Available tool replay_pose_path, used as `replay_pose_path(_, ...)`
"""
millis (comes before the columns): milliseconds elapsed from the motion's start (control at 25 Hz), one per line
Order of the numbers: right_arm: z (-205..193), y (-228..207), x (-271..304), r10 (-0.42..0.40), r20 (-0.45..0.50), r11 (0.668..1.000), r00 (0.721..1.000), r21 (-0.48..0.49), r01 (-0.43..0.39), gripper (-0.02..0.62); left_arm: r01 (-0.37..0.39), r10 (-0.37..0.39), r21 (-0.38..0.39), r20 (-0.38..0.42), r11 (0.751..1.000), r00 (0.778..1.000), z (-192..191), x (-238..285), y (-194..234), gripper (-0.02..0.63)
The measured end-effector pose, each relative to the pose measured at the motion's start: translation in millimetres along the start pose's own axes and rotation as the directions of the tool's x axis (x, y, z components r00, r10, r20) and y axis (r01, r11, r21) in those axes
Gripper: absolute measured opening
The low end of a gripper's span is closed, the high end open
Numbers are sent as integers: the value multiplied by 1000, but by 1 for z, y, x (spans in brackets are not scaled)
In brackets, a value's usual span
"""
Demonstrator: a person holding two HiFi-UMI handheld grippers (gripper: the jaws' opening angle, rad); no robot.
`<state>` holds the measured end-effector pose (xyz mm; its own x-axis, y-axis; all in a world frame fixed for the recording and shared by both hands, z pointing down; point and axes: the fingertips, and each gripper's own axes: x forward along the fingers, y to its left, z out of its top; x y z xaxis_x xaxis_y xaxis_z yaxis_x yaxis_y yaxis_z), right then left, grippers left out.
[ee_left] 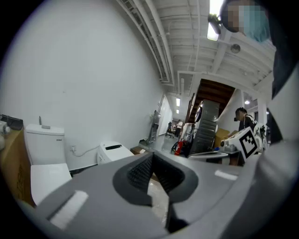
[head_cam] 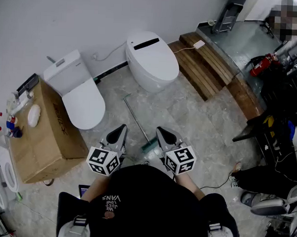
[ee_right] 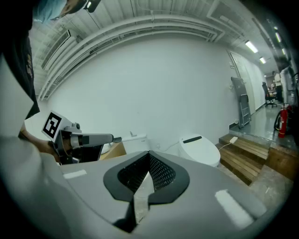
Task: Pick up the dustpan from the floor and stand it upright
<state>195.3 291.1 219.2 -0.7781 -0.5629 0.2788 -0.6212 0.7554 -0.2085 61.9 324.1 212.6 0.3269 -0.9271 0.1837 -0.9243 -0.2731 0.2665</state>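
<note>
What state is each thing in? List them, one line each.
Dustpan: lying flat on the floor, not held.
Left hand-held gripper: shut, empty.
Right hand-held gripper: shut, empty.
Tank toilet: lid down.
Smart toilet: lid down.

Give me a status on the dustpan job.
Done: nothing yet; the dustpan lies on the floor, handle flat. In hand: nothing; the left gripper and right gripper are shut and empty, either side of it. Left: grasp it, lift, stand it upright.
</note>
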Motion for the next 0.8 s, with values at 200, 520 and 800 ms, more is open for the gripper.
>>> replay_pose_path(200, 3, -4, -4, 17, 36, 1000, 999, 12, -17, 3, -5, 5, -5, -9, 1000, 1000, -4, 8, -6, 52)
replay_pose_path(520, -15, -23, 29, -69, -9, 997, 998, -47, 68, 6, 38, -39, -14, -80, 999, 996, -26, 48, 27, 52)
replay_pose_path(800, -48, -38, 93, -149, -104, 988, 983, 20, 152, 64, 109, -127, -97, -202, 989, 971, -55, 100, 89, 54)
